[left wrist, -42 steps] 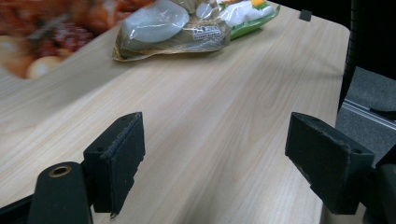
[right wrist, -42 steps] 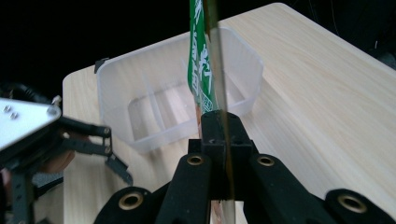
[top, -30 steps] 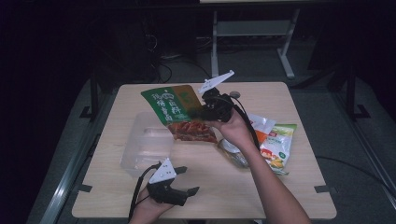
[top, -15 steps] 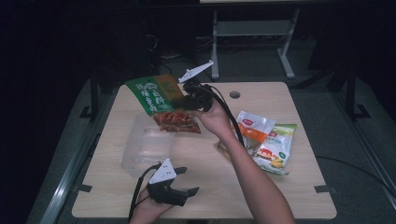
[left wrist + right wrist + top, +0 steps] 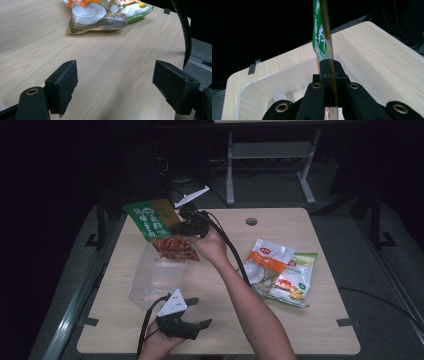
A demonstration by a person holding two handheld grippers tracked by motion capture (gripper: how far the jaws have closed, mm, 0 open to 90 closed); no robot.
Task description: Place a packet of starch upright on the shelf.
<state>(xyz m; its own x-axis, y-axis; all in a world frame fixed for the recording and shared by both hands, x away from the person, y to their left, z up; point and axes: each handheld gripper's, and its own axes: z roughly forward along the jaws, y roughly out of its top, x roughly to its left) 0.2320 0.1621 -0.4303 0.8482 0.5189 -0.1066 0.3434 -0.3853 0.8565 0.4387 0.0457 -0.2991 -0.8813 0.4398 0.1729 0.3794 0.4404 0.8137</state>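
Observation:
My right gripper (image 5: 184, 226) is shut on a green snack packet (image 5: 152, 219) with red contents showing through its clear lower part. It holds the packet in the air over the far end of a clear plastic bin (image 5: 150, 285). In the right gripper view the packet (image 5: 320, 32) stands edge-on between the closed jaws of that gripper (image 5: 328, 68), with the bin's rim (image 5: 259, 81) below. My left gripper (image 5: 199, 313) rests near the table's front edge, open. In the left gripper view the left gripper (image 5: 117, 87) has its pads (image 5: 63, 83) wide apart with nothing between them.
Two more snack bags lie on the right half of the table: a white and orange one (image 5: 267, 265) (image 5: 92, 15) and a green one (image 5: 296, 281) (image 5: 136, 7). The right gripper's black cable (image 5: 227, 245) runs along the person's forearm. A cable hole (image 5: 251, 221) sits near the table's far edge.
My right gripper has carried the green packet leftward, from the middle of the table's far side to above the clear bin. The left gripper has stayed put.

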